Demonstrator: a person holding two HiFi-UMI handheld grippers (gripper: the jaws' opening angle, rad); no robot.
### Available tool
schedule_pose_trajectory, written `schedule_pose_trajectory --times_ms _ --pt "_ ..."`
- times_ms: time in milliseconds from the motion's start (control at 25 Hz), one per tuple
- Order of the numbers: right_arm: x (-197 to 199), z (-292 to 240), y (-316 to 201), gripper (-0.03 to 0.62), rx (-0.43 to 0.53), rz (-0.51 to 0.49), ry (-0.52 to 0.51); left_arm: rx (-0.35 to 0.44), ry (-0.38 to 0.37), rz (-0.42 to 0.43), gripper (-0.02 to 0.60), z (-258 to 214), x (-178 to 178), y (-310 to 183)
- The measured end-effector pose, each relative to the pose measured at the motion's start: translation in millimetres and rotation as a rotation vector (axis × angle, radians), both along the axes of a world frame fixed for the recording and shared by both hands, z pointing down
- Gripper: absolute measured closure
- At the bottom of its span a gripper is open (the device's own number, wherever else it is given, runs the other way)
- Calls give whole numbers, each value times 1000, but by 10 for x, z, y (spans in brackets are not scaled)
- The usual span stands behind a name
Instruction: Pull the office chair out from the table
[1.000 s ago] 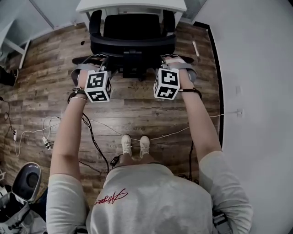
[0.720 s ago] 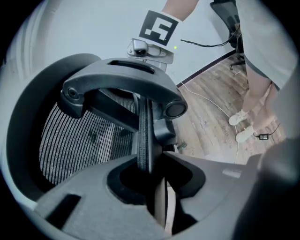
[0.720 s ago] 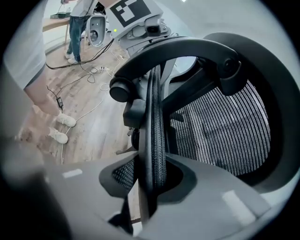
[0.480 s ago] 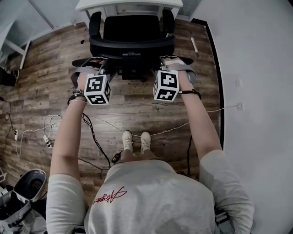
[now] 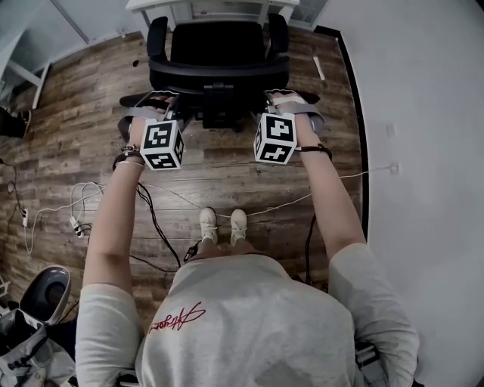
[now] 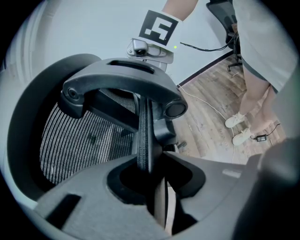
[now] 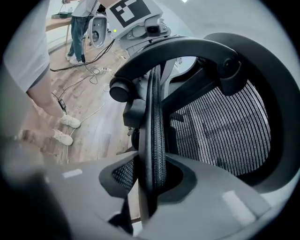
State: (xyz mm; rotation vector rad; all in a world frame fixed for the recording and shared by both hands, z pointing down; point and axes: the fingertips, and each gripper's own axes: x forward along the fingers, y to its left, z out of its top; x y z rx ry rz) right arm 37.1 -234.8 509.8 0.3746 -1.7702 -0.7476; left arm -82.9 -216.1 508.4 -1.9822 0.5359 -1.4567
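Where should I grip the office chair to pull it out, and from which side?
Take the office chair by its backrest's thin side rims, from behind, one gripper per side. The rims are narrow enough for the jaws, and the back is the exposed side. The left gripper and right gripper are clamped there.

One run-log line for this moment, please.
left gripper: jaws shut on office chair backrest rim | right gripper: jaws shut on opposite rim | table: just beyond seat

Top centre, the office chair (image 5: pixel 218 45) sits just below the surface (image 5: pixel 155 4); left hand-held gripper (image 5: pixel 156 98) and right hand-held gripper (image 5: pixel 280 96) flank its backrest.
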Motion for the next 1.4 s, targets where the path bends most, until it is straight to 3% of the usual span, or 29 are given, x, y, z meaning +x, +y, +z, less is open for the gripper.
schedule_pose_trajectory --times_ms 1400 --pt "309 -6 789 500 -17 -8 3 16 4 -8 476 -15 319 789"
